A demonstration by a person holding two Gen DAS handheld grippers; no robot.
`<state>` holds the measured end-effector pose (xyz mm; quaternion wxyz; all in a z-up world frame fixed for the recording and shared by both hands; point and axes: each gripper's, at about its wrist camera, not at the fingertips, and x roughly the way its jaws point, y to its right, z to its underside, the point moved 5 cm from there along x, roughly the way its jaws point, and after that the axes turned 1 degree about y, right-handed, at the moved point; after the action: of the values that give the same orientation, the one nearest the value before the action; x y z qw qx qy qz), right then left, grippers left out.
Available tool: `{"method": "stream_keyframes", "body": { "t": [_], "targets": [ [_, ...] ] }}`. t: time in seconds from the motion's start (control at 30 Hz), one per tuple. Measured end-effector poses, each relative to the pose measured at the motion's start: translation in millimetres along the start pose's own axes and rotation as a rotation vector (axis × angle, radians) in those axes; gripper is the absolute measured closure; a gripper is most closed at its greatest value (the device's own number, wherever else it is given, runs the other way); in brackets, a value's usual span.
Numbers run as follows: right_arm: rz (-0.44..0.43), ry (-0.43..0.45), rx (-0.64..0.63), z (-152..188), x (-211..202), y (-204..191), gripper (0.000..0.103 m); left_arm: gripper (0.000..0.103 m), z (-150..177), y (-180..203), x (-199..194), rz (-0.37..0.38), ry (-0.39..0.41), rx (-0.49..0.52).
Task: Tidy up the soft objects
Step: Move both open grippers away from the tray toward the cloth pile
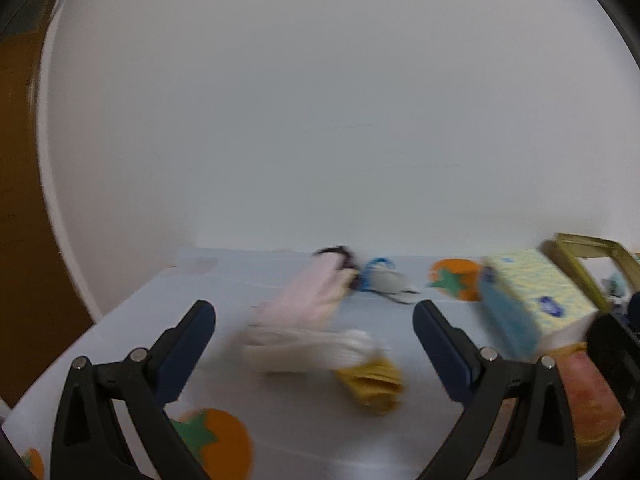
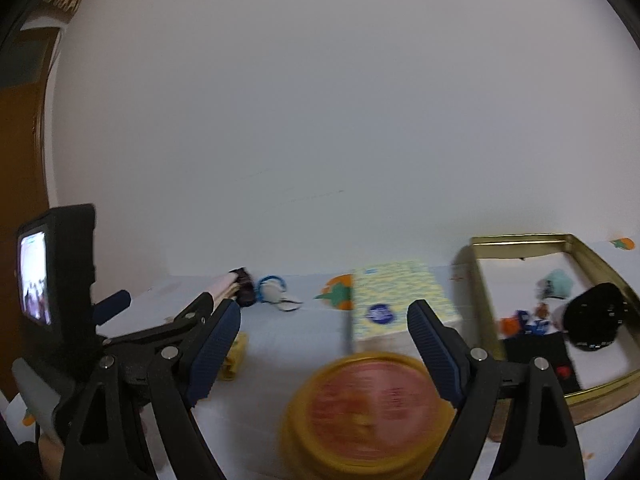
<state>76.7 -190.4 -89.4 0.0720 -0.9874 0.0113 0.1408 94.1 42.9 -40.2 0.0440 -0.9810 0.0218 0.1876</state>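
Jaws stand wide on both grippers, with nothing between them: the left gripper [image 1: 314, 344] points at a loose heap of cloth, the right gripper [image 2: 324, 340] hangs over a round yellow tub [image 2: 368, 412] with a red label.

The soft things lie spread over the white surface [image 1: 280, 432]. Nearest the left jaws is a pale, limp white cloth [image 1: 308, 346] with a mustard-yellow piece [image 1: 372, 384] touching its end, and a pink cloth [image 1: 308, 292] just behind. Farther back sit a dark bundle [image 1: 340, 258] and a blue-and-grey piece [image 1: 384, 280]; blur hides what they are.

I'd judge these fabrics light and floppy, likely to drape and trail, so a pinch across the bunched middle would hold better than an edge. The tissue pack [image 2: 394, 300] looks squashy and would want a gentle squeeze across its narrow sides. The gold tin [image 2: 600, 264] at the right already holds small items.
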Motion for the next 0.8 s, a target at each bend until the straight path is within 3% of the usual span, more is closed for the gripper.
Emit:
{"method": "stream_keyframes", "body": {
  "t": [0.4,0.57,0.73,0.8],
  "targets": [
    [-0.068,-0.236,-0.09,21,70,-59,0.016,0.002,7,-100,53,-0.246,-0.133,-0.113],
    [-0.106,-0.405,-0.112,40,106,-80,0.016,0.002,18,-122,69,-0.266,-0.218,-0.206],
    [-0.137,-0.508,-0.18,54,128,-104,0.016,0.002,21,-121,75,-0.293,-0.235,-0.184],
    [-0.138,-0.54,-0.189,58,135,-109,0.023,0.002,21,-119,76,-0.296,-0.236,-0.175]
  ]
}}
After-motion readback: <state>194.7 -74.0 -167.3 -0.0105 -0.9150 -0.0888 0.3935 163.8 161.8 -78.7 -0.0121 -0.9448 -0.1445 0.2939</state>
